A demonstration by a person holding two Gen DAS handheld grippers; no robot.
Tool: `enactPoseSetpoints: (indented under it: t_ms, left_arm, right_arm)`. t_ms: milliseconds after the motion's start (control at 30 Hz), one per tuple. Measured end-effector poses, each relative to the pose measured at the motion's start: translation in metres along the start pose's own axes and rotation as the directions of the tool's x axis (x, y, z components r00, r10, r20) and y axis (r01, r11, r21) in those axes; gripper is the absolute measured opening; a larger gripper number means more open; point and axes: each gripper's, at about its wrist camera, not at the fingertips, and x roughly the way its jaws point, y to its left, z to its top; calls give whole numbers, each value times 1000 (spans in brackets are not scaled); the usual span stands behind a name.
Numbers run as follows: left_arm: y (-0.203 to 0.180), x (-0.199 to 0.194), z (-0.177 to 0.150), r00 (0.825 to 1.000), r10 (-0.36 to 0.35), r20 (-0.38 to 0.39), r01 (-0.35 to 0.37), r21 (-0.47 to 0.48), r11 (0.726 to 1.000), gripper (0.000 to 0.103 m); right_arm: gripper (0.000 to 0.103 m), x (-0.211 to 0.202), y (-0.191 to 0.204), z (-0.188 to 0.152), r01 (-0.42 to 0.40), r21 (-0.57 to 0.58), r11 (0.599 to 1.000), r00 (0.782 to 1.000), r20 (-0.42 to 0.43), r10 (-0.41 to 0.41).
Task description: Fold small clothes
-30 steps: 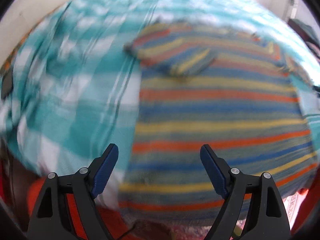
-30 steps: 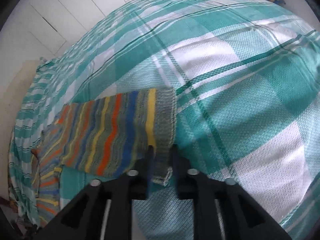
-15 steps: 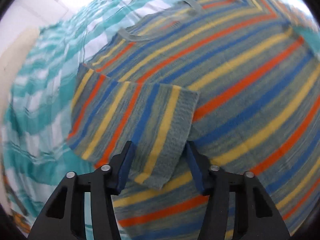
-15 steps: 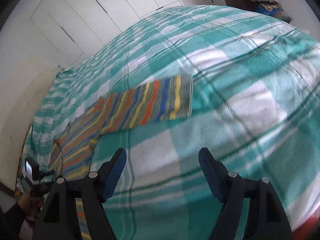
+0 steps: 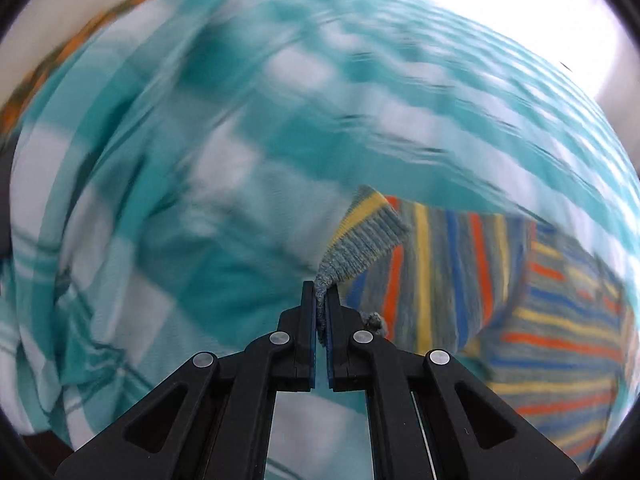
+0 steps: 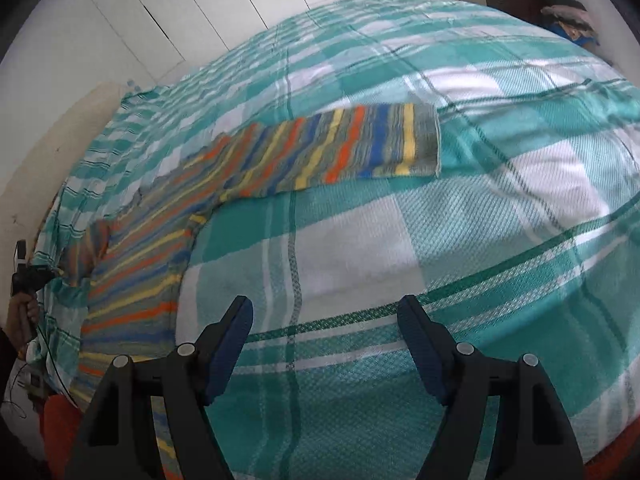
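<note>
A small striped sweater [image 6: 160, 248], grey-blue with orange, yellow and blue bands, lies on a teal and white checked bedspread [image 6: 440, 240]. Its right sleeve [image 6: 352, 148] lies stretched out flat across the bed. My right gripper [image 6: 326, 344] hovers open over bare bedspread, below that sleeve, with nothing between its fingers. In the left wrist view my left gripper [image 5: 320, 300] is shut on the cuff of the left sleeve [image 5: 360, 240], which is pulled out to the left of the sweater body [image 5: 560, 340]. That view is motion-blurred.
White cupboard doors [image 6: 200, 12] stand behind the bed. A dark shelf with piled clothes [image 6: 560, 12] sits at the back right. A person's hand [image 6: 22, 312] holding the left gripper and cables show at the left edge, with something orange [image 6: 60, 420] below.
My left gripper closed on the left sleeve cuff and swept it leftwards off the sweater body. My right gripper let go of the right sleeve, opened and drew back from it.
</note>
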Motion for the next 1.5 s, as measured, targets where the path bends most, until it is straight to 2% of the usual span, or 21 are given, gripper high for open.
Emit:
enactPoseSetpoints:
  t_ms: [67,233,367,433,467,500,533,667,767,800,833,900,933,1000,1100,1200,1233,1300,1333,1400,1500]
  left_arm:
    - [30,13,-13,1000,2,-29,-5,-96,995,2]
    - [74,27,-38,998,-31,-57,17,-233,972,1]
    - [84,22,-47,995,-76,-61,58,-259,964,3]
    - [88,21,-46,995,-59,-85,36,-247,968,11]
    - [92,20,-45,994,-65,-93,39,-259,965,18]
    - [97,18,-47,992,-94,-90,65,-281,958,41]
    - [104,14,-50,989,-128,-78,98,-308,946,56]
    - [104,14,-64,975,-210,-70,179,-310,934,60]
    - [93,25,-68,977,-203,-66,173,-314,934,67]
    - [90,28,-69,977,-206,-57,177,-324,929,67]
    - [87,31,-70,974,-222,-40,196,-340,920,51]
    - [79,38,-69,965,-250,-75,211,-345,915,4]
    - [75,41,-70,969,-225,-105,178,-338,924,3]
    - [72,37,-73,986,-115,-117,78,-285,955,3]
    - [72,36,-75,987,-57,-148,16,-260,966,6]
    - [65,28,-67,986,21,-165,-56,-211,976,19]
    - [62,24,-63,986,58,-156,-88,-197,976,31]
    - [57,6,-52,990,123,-71,-134,-169,977,43]
    - [54,-1,-47,989,145,-31,-148,-152,977,44]
    - [36,-9,-36,988,152,33,-149,-86,985,44]
    - [1,-2,-30,995,99,35,-100,50,994,46]
  right_arm:
    - [74,6,1,1,16,-3,1000,1000,-9,-16]
    - [75,18,4,2,46,-21,999,998,-32,-47]
    - [76,20,6,1,54,-38,998,998,-33,-55]
    - [77,19,6,0,55,-39,998,998,-32,-56]
    - [77,20,6,0,55,-41,998,998,-31,-56]
    - [78,20,7,0,56,-44,997,998,-30,-58]
    - [78,20,8,0,59,-49,997,998,-29,-61]
    - [81,21,10,-1,62,-61,996,998,-26,-63]
    - [82,23,10,-1,63,-63,996,997,-27,-65]
    - [83,23,11,-2,66,-68,995,997,-28,-68]
    - [83,24,12,-2,69,-73,995,997,-29,-72]
    - [83,24,13,-2,76,-82,994,997,-29,-78]
    - [83,25,14,-3,78,-85,993,996,-29,-81]
    - [83,24,13,-2,76,-82,994,997,-29,-78]
    - [83,25,13,-2,70,-77,995,997,-28,-73]
    - [85,26,13,-3,70,-83,994,997,-31,-73]
    - [86,26,14,-3,70,-87,994,997,-31,-73]
    - [86,27,14,-3,71,-91,993,997,-31,-74]
    - [86,27,14,-3,70,-91,993,997,-31,-74]
    - [86,27,14,-3,70,-89,994,997,-31,-73]
    - [88,30,15,-3,75,-93,993,996,-32,-78]
